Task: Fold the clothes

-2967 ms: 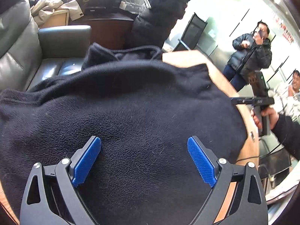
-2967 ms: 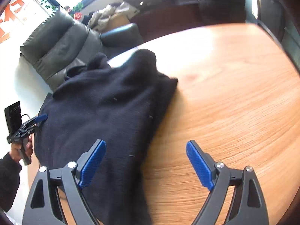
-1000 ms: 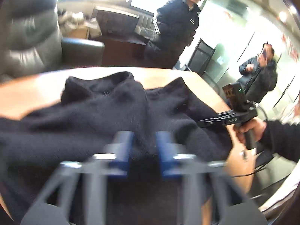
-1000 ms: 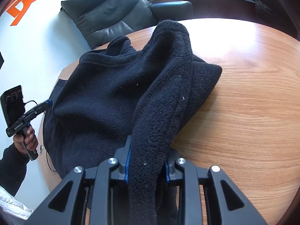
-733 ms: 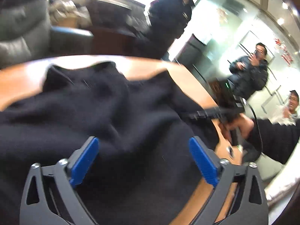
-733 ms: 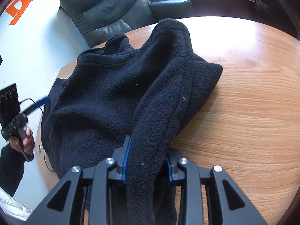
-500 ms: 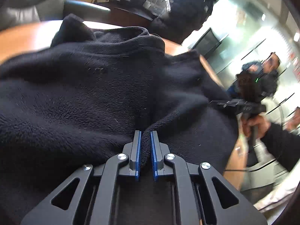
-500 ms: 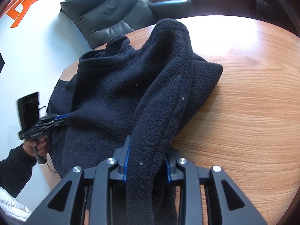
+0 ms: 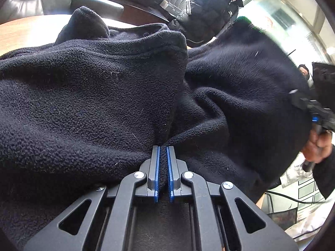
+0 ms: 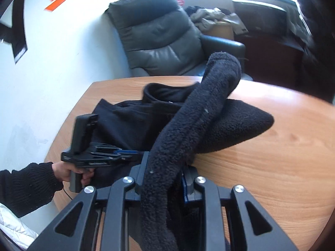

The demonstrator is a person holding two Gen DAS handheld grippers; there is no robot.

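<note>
A black fleece garment (image 9: 83, 104) lies bunched on the round wooden table (image 10: 272, 167). My left gripper (image 9: 163, 147) is shut, its blue pads pinching a fold of the fleece near the collar. In the right wrist view the same left gripper (image 10: 134, 152) sits low at the garment's left edge, held by a hand in a black sleeve. My right gripper (image 10: 165, 163) holds a thick roll of the fleece (image 10: 209, 108) lifted off the table, its jaws closing tighter on it. The raised part arches up at the right in the left wrist view.
A grey leather armchair (image 10: 163, 35) stands behind the table, with a box of clothes (image 10: 219, 25) and a dark cabinet (image 10: 272, 48) beside it. A person in a dark jacket (image 9: 213, 10) stands beyond the table. A white wall runs along the left.
My left gripper dropped onto the fleece and went from open to shut on a fold. My right gripper rose with its roll of fleece, lifting that side off the table toward the left gripper.
</note>
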